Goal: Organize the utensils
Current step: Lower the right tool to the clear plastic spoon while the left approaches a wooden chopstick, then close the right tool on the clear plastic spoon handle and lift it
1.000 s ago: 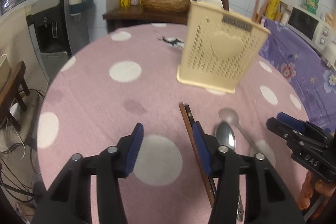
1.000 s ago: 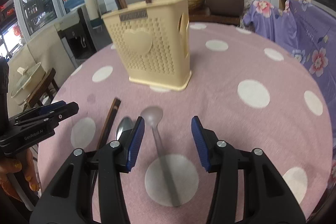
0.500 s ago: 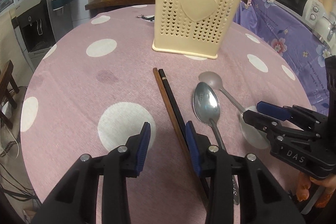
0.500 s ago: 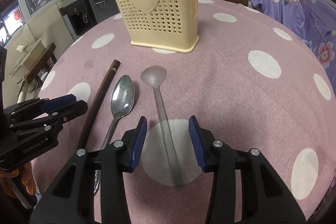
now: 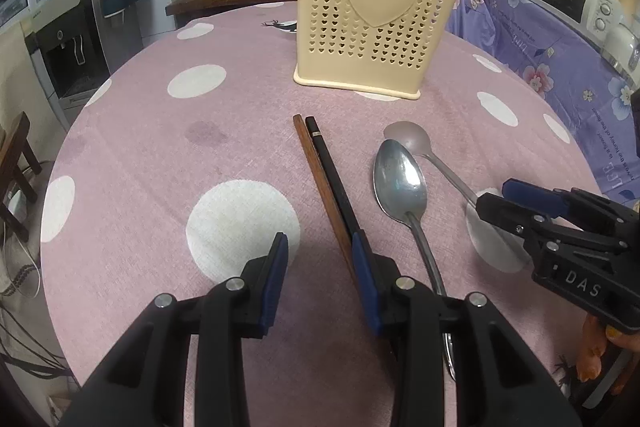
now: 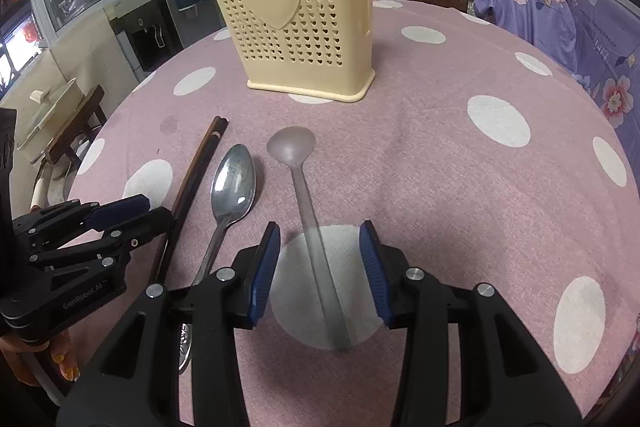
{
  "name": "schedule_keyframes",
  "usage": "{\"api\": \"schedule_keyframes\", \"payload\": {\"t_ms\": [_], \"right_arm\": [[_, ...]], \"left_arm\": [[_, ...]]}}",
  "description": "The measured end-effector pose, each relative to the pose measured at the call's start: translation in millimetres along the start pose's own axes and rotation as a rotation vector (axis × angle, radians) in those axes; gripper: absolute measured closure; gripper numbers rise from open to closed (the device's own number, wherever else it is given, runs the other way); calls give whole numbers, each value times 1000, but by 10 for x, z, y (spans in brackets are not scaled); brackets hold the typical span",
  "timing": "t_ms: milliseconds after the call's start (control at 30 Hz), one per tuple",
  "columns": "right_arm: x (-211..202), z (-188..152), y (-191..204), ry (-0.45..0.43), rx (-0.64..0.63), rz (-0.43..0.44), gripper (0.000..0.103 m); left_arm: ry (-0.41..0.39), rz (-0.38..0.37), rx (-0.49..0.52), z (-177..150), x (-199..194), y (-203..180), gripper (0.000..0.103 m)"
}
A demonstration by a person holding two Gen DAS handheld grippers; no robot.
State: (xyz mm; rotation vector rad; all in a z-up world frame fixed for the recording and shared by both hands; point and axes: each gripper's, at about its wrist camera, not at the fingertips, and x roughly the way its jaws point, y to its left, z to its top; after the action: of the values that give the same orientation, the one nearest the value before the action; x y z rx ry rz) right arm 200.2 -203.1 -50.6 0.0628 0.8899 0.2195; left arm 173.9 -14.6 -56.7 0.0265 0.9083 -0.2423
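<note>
Glossy metal spoon (image 5: 400, 183), matt cloth tablecloth (image 5: 160, 163), perforated plastic caddy (image 5: 372, 27)

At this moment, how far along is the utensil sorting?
Done: a few handles already stand in the cream holder. In hand: nothing; the left tongs sit beside the chopsticks, the right tongs straddle the clear spoon, ungripped. Left: chopsticks, metal spoon, clear spoon.

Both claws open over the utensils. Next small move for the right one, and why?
Probably lower the right claw and close: the clear spoon handle lies centred between its open pads, untouched. The left claw has its right pad beside the chopsticks, gripping nothing.
</note>
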Motion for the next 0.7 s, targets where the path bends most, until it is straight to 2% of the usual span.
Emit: {"api": "schedule_keyframes", "payload": {"t_ms": [200, 433, 567, 633, 700], "right_arm": [[-44, 32, 52, -15, -5, -3, 61], [58, -2, 34, 33, -30, 2, 61], [104, -21, 62, 35, -75, -44, 72], [94, -13, -14, 34, -39, -53, 81], [73, -18, -90, 38, -21, -83, 82]], "left_arm": [[8, 26, 3, 56, 62, -60, 69], [14, -4, -16, 39, 39, 52, 70], [15, 6, -34, 51, 39, 160, 72], [19, 12, -43, 57, 35, 209, 72], [19, 16, -47, 60, 30, 238, 72]]}}
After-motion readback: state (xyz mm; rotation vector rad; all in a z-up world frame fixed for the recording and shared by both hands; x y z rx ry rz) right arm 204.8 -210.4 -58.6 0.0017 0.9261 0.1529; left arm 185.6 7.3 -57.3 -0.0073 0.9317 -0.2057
